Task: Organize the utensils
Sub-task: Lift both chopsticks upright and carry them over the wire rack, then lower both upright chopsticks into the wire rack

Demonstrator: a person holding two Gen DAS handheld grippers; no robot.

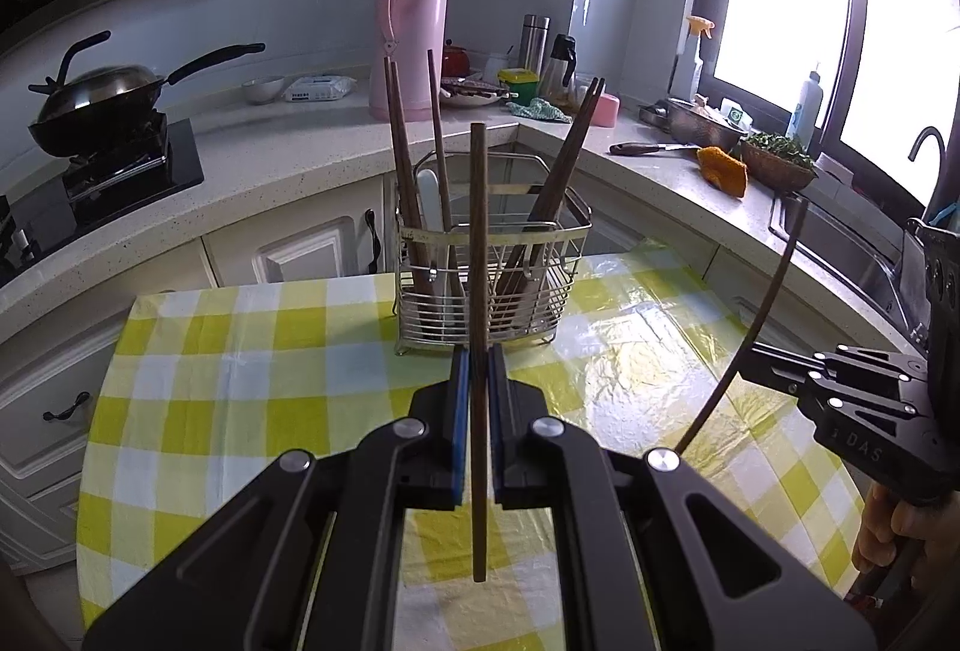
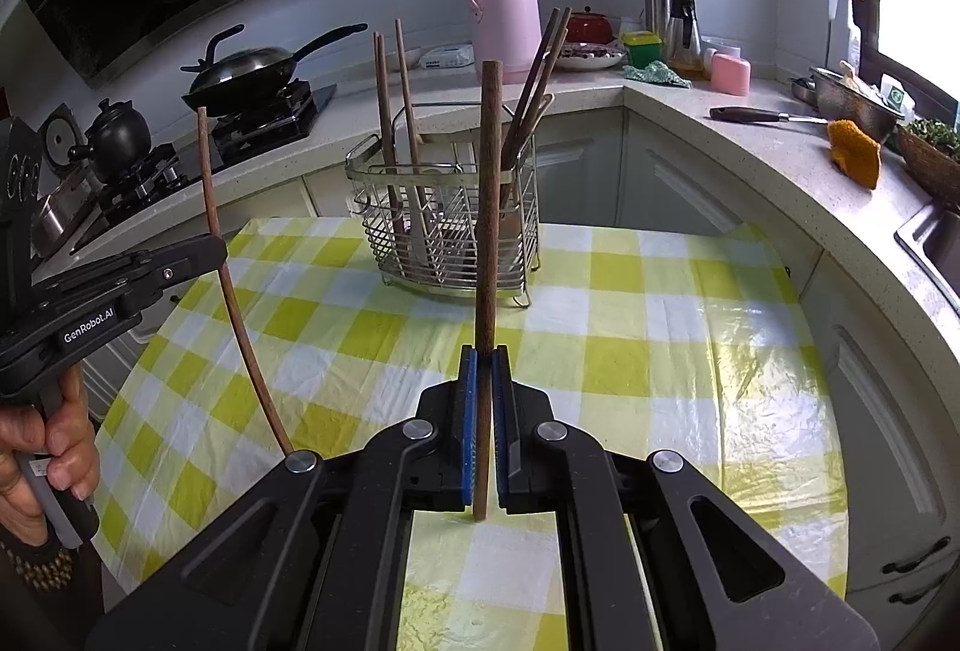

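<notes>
One wooden chopstick [image 1: 478, 291] is clamped upright in the jaws of the left gripper [image 1: 478, 369], another chopstick [image 2: 487, 255] in those of the right gripper [image 2: 483, 369]; both are held above the checked table [image 1: 240, 381], not yet stowed. Several chopsticks already stand in the wire utensil basket [image 1: 489, 303] beyond.
</notes>
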